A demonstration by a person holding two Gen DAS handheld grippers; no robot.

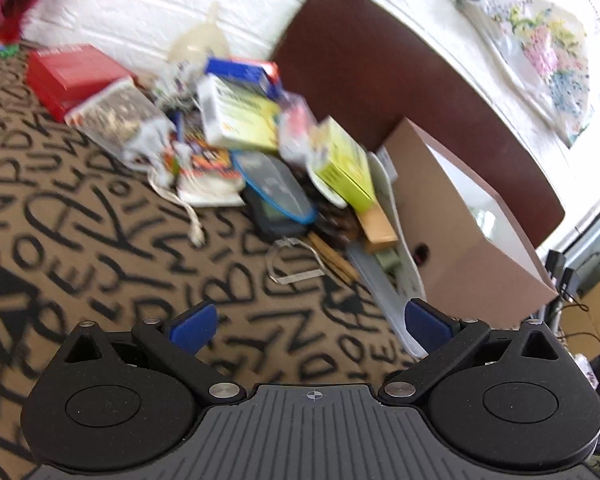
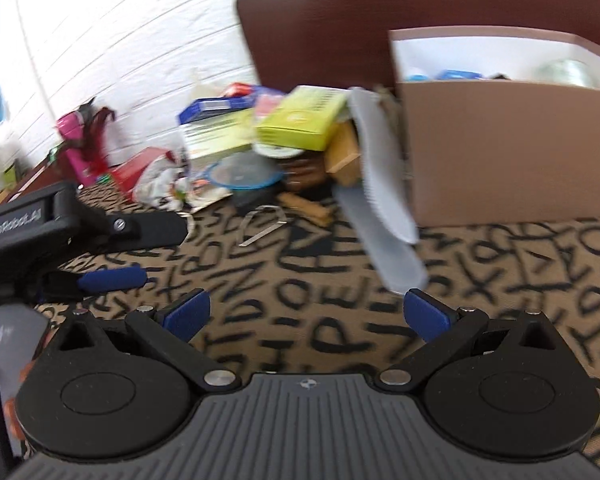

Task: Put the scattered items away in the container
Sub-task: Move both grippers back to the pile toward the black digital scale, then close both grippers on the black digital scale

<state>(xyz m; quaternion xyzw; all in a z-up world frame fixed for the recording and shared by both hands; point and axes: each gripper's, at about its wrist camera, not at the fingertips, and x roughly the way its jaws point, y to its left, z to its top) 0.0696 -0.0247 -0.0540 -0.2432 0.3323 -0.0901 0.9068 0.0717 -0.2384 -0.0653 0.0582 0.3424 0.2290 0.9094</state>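
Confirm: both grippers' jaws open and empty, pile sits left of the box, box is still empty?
Not quite. The box already holds items: the right wrist view shows blue things and a clear object inside. The rest stands: left gripper and right gripper open, empty.

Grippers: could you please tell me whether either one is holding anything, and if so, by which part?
Nothing is held. The left gripper and the right gripper are both open, with only the patterned cloth between their fingers.

Motion-blurred pile of boxes, box contents mostly hidden, left tool cut off
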